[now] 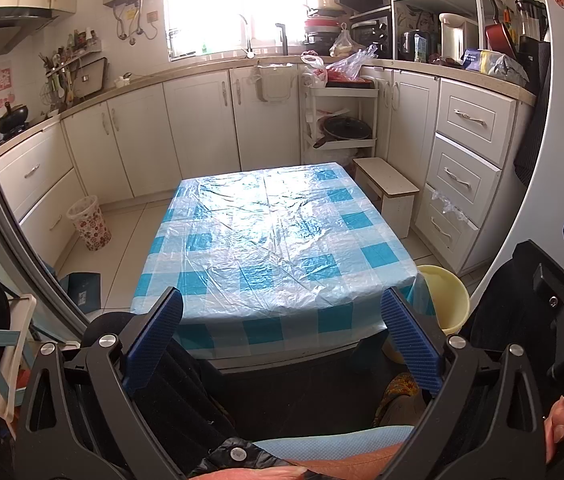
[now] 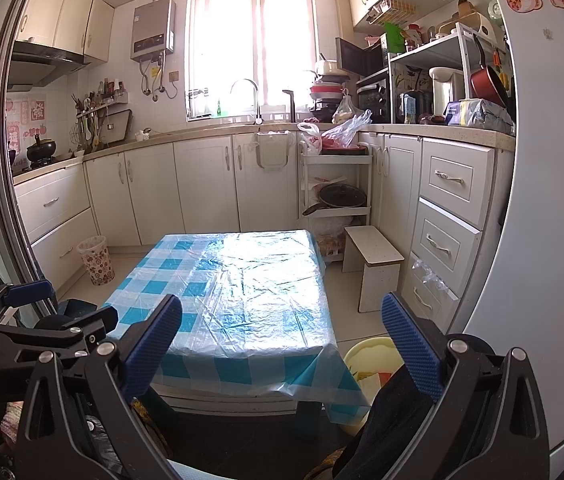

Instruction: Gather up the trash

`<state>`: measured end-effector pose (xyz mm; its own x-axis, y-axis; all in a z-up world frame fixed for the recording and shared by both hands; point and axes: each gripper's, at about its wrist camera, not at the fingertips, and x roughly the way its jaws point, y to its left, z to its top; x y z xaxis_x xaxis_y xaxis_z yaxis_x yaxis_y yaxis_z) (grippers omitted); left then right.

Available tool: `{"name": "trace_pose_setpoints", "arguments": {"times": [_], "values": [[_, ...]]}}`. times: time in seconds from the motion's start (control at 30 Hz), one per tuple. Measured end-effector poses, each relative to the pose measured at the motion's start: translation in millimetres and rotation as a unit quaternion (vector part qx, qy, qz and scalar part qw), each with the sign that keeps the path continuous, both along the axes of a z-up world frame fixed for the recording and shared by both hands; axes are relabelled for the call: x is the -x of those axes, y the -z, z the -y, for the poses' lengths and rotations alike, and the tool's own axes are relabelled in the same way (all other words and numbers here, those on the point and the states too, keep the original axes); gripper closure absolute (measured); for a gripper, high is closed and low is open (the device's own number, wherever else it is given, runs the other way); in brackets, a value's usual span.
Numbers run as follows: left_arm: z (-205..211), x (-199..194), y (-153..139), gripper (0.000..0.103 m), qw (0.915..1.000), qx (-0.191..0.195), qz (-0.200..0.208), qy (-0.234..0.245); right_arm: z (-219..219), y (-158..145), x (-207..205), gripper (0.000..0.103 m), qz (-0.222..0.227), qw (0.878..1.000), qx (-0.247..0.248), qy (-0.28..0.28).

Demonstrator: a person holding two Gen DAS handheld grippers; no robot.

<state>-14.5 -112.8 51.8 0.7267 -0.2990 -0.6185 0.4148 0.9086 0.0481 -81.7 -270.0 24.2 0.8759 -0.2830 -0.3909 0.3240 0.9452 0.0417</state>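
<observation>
trash not on the bench: looks like the end or the very start

trash is hard to find in these pictures. the bench (image 1: 266, 236) with the blue check cloth has nothing on top of it in either view, only shiny wrinkled plastic. i think that means the picking up is either finished or has not begun, and i cannot tell which.

the yellow bucket (image 2: 366, 364) sits on the floor just beside the near right corner of the bench. it has some pale and red bits inside, which may be trash already dropped in, but they are too small to be sure. a flowery bin (image 1: 89, 222) stands on the floor by the left cupboards, well apart from the bench.

the left tool (image 1: 282, 334) is wide open and holds nothing. the right tool (image 2: 282, 340) is wide open too and holds nothing. both hang low at the near edge of the bench, close to the person's lap.

for moving, the top of the bench is all free room. its near edge and corners have cloth hanging down, and a tool could snag on it. the small white stool (image 2: 374, 258) is near the far right side of the bench, so that side is tight. the floor on the left, toward the flowery bin, looks more open. the two tools are near each other, so they could bump.
</observation>
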Motion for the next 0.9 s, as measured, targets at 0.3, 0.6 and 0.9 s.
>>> {"name": "trace_pose_setpoints", "arguments": {"times": [0.3,0.6,0.9], "values": [[0.1,0.2,0.2,0.008,1.0000,0.000,0.000,0.000,-0.1,0.0,-0.1,0.007,0.000,1.000,0.000,0.000],[0.1,-0.3,0.9,0.008,1.0000,0.002,-0.002,0.000,-0.5,-0.1,-0.3,0.007,-0.001,1.000,0.000,0.000],[-3.9,1.8,1.0,0.008,0.9999,0.006,0.010,-0.011,-1.0,1.7,-2.6,0.007,-0.003,1.000,-0.001,-0.002]]}}
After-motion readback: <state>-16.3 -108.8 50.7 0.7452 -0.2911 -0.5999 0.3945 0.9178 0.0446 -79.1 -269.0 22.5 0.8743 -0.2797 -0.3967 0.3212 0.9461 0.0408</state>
